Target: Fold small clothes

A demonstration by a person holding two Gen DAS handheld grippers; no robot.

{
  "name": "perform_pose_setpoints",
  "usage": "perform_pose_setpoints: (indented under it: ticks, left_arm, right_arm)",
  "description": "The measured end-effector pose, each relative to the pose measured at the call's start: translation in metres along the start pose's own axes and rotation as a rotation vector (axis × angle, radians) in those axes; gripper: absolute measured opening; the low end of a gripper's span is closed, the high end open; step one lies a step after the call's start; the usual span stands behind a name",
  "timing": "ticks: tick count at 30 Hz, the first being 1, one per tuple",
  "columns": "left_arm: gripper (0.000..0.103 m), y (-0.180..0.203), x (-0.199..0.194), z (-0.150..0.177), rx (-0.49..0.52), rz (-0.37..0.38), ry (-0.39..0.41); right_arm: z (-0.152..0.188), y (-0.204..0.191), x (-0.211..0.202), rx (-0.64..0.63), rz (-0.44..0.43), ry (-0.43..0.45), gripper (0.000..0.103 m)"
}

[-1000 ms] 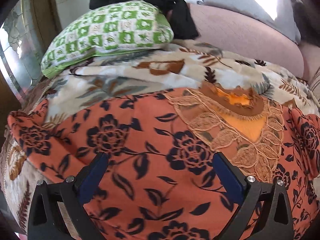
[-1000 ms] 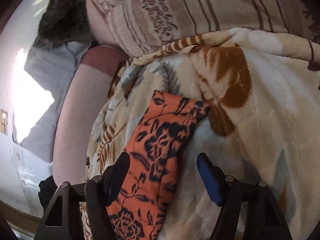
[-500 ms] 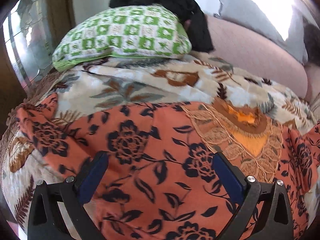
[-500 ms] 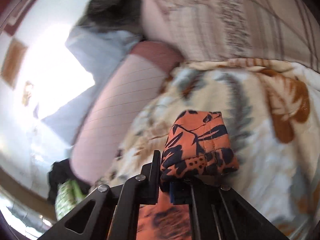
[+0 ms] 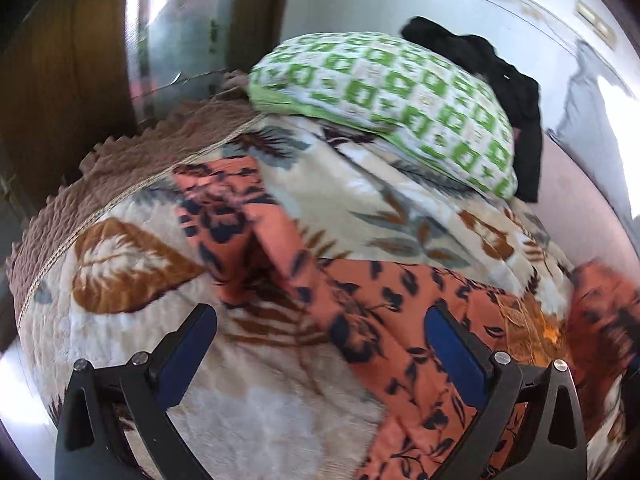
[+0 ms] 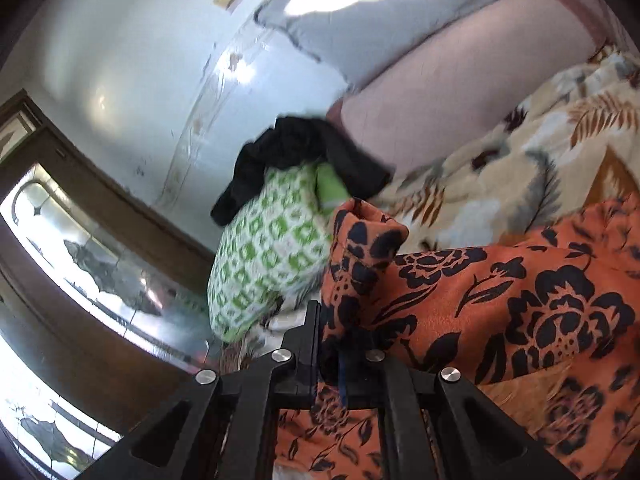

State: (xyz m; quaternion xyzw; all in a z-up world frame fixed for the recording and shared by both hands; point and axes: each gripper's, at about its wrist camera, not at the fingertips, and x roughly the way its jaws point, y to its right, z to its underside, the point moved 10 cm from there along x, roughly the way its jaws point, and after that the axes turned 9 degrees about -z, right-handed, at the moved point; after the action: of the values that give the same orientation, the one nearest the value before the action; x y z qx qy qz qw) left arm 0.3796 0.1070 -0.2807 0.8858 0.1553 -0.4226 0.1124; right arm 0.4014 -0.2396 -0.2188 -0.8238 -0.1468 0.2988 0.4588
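The right hand-held gripper (image 6: 340, 364), open a second ago, is now clamped on a sleeve of the orange floral garment (image 6: 520, 300) and lifts it over the leaf-print blanket (image 5: 360, 200) on the bed. The left hand-held gripper (image 5: 320, 344) hovers with jaws spread wide, holding nothing, having swung toward the other sleeve (image 5: 224, 216) below the green checked pillow (image 5: 392, 92). The first fold appears under way.
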Motion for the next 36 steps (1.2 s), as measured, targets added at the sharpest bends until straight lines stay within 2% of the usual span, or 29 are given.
perform_pose_setpoints:
  ticks: [1, 3, 4, 5, 6, 7, 9, 10, 13, 16, 19, 22, 24, 26, 27, 28, 30, 32, 36]
  left_arm:
    - [0.103, -0.006, 0.002, -0.001, -0.015, -0.002, -0.008]
    - [0.103, -0.013, 0.005, -0.001, -0.033, -0.007, -0.023]
    - [0.103, -0.015, 0.007, -0.002, -0.037, -0.008, -0.027]
    - [0.103, -0.016, 0.007, -0.002, -0.038, -0.008, -0.027]
    - [0.103, -0.016, 0.007, -0.002, -0.037, -0.01, -0.026]
    - [0.103, -0.014, 0.007, -0.003, -0.037, -0.01, -0.025]
    - [0.103, -0.008, 0.006, -0.001, -0.032, 0.003, -0.028]
    - [0.103, -0.003, 0.006, 0.0, -0.027, 0.013, -0.031]
    - [0.103, 0.017, 0.001, 0.004, 0.017, 0.03, -0.022]
    - [0.103, 0.043, -0.004, 0.011, 0.086, 0.05, -0.003]
    - [0.103, 0.075, 0.0, 0.03, 0.16, 0.084, -0.039]
    - [0.103, 0.099, 0.013, 0.051, 0.265, 0.026, -0.058]
    - [0.103, 0.111, 0.026, 0.064, 0.348, -0.03, -0.072]
    - [0.103, 0.115, 0.043, 0.081, 0.434, -0.112, -0.107]
    - [0.103, 0.114, 0.05, 0.088, 0.455, -0.134, -0.124]
    - [0.103, 0.113, 0.053, 0.092, 0.451, -0.133, -0.128]
    - [0.103, 0.112, 0.049, 0.089, 0.426, -0.117, -0.125]
    - [0.103, 0.111, 0.04, 0.085, 0.41, -0.091, -0.118]
    - [0.103, 0.11, 0.014, 0.068, 0.341, -0.05, -0.031]
  right_arm:
    - [0.022, -0.001, 0.016, 0.002, 0.013, -0.052, 0.009]
    - [0.061, 0.001, 0.043, -0.02, 0.06, -0.144, 0.019]
    - [0.08, 0.002, 0.055, -0.019, 0.057, -0.194, 0.044]
    - [0.098, 0.003, 0.064, 0.002, 0.034, -0.242, 0.083]
    - [0.111, 0.004, 0.068, 0.027, 0.005, -0.277, 0.092]
    - [0.132, -0.004, 0.066, 0.026, -0.011, -0.306, 0.094]
    - [0.144, -0.006, 0.058, -0.017, -0.034, -0.358, 0.094]
    - [0.153, -0.013, 0.041, -0.041, -0.043, -0.35, 0.094]
    - [0.137, -0.012, -0.004, -0.096, -0.026, -0.26, 0.093]
    - [0.1, 0.017, -0.048, -0.104, 0.056, -0.184, 0.091]
    - [0.074, 0.059, -0.086, -0.127, 0.193, -0.141, 0.072]
    - [0.066, 0.107, -0.113, -0.097, 0.286, -0.128, 0.051]
    - [0.066, 0.138, -0.126, -0.068, 0.333, -0.127, 0.05]
    - [0.073, 0.17, -0.126, -0.056, 0.394, -0.165, 0.048]
    - [0.075, 0.18, -0.128, -0.06, 0.392, -0.17, 0.043]
    - [0.072, 0.18, -0.131, -0.078, 0.383, -0.154, 0.038]
    - [0.066, 0.178, -0.129, -0.078, 0.414, -0.183, 0.038]
    - [0.058, 0.162, -0.126, -0.12, 0.399, -0.177, 0.038]
    - [0.054, 0.129, -0.12, -0.22, 0.339, -0.139, 0.039]
